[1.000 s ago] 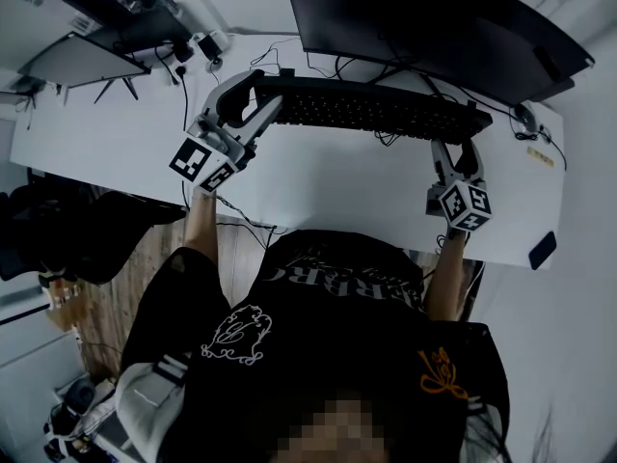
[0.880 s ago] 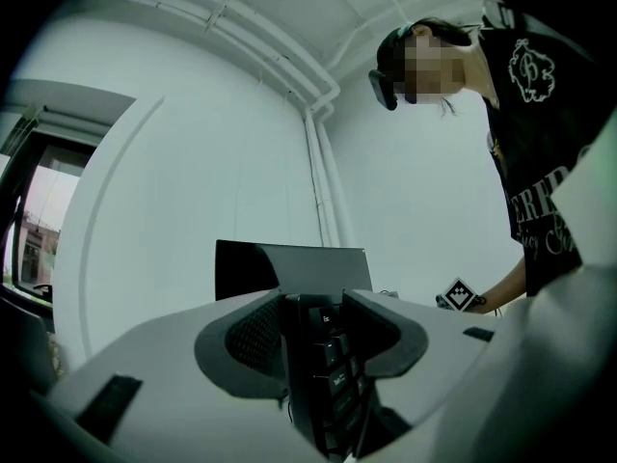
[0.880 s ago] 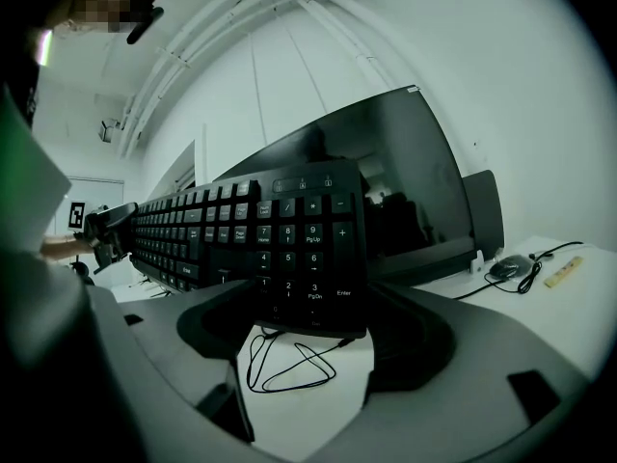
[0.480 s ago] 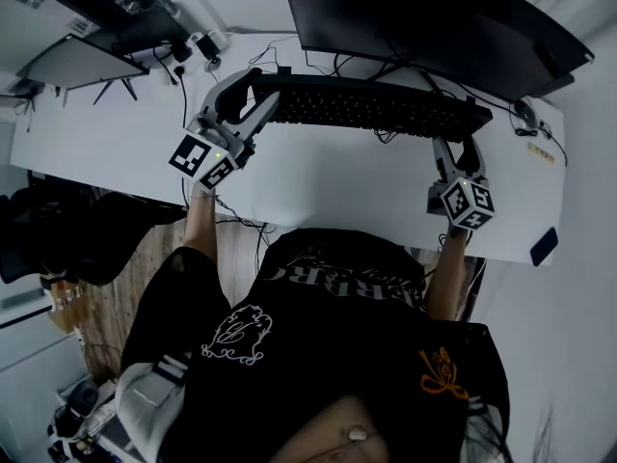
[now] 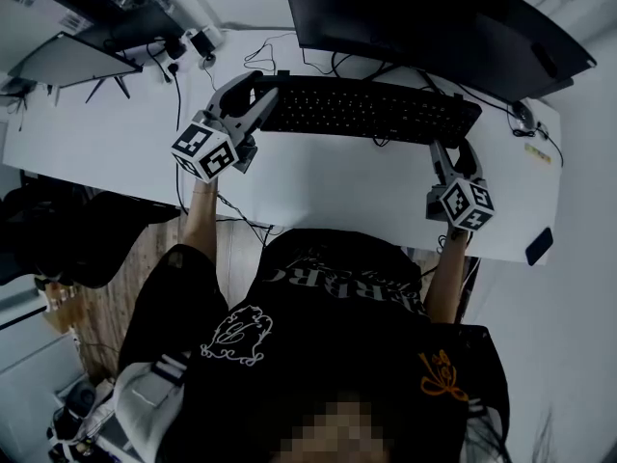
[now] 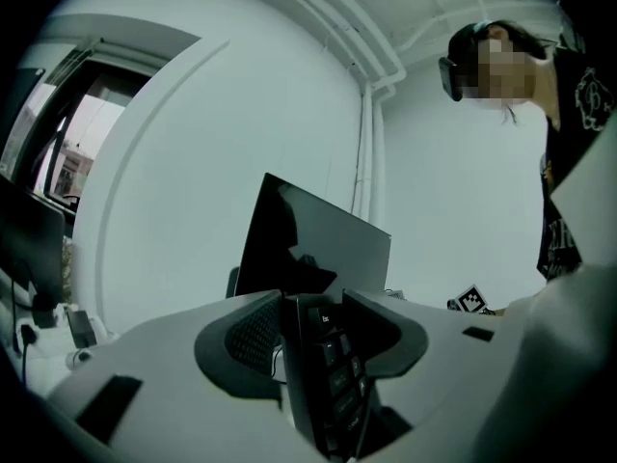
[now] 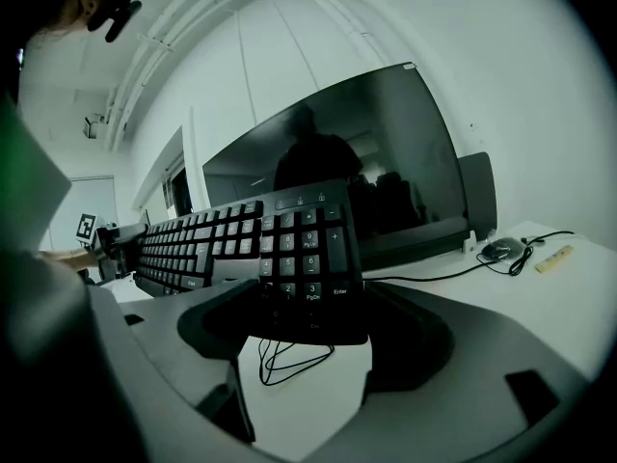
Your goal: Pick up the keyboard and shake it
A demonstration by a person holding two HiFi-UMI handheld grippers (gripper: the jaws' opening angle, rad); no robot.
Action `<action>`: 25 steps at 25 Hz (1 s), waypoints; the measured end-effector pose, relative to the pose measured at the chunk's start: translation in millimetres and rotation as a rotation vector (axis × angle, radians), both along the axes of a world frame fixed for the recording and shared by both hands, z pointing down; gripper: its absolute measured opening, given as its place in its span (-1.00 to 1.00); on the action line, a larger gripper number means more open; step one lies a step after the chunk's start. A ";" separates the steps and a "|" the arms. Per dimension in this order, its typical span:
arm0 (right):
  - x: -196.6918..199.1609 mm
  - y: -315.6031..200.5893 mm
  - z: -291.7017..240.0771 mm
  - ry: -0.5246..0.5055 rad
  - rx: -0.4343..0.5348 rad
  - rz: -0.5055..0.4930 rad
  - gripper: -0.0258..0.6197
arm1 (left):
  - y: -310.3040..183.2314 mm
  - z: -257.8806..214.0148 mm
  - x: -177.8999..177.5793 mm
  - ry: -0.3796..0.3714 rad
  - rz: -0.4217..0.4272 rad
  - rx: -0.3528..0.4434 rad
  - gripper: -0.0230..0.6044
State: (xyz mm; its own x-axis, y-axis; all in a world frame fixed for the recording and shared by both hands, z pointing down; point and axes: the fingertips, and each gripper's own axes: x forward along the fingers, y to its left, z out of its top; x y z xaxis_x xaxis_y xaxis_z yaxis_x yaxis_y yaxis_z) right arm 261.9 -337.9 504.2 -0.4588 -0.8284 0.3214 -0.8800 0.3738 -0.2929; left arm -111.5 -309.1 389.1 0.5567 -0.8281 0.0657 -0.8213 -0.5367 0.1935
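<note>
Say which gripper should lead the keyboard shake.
Left, probably: the left gripper clamps both faces of the long black plastic keyboard at its end; the right gripper pinches only the numpad's near edge.

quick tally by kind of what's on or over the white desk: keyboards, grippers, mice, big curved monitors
keyboard: 1
grippers: 2, left gripper and right gripper
mouse: 1
curved monitor: 1
total: 5
</note>
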 end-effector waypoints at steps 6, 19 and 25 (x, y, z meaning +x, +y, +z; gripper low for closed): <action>-2.4 1.0 19.2 0.039 -0.082 -0.009 0.15 | -17.5 47.1 -11.6 0.087 -0.022 -0.161 -0.27; -21.0 5.6 109.0 0.140 -0.342 -0.050 0.04 | -52.9 166.5 -39.9 0.206 -0.054 -0.434 -0.27; -23.1 11.5 150.4 0.169 -0.458 -0.024 0.04 | -56.6 210.3 -41.2 0.209 -0.055 -0.544 -0.27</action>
State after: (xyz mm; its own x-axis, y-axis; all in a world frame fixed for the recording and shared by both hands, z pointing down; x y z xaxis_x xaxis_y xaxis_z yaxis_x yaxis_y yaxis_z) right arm 238.8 -326.5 654.6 -0.3857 -0.5742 0.7221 -0.9223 0.2606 -0.2854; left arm -152.7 -365.6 599.4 0.5607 -0.7342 0.3829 -0.7598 -0.2724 0.5904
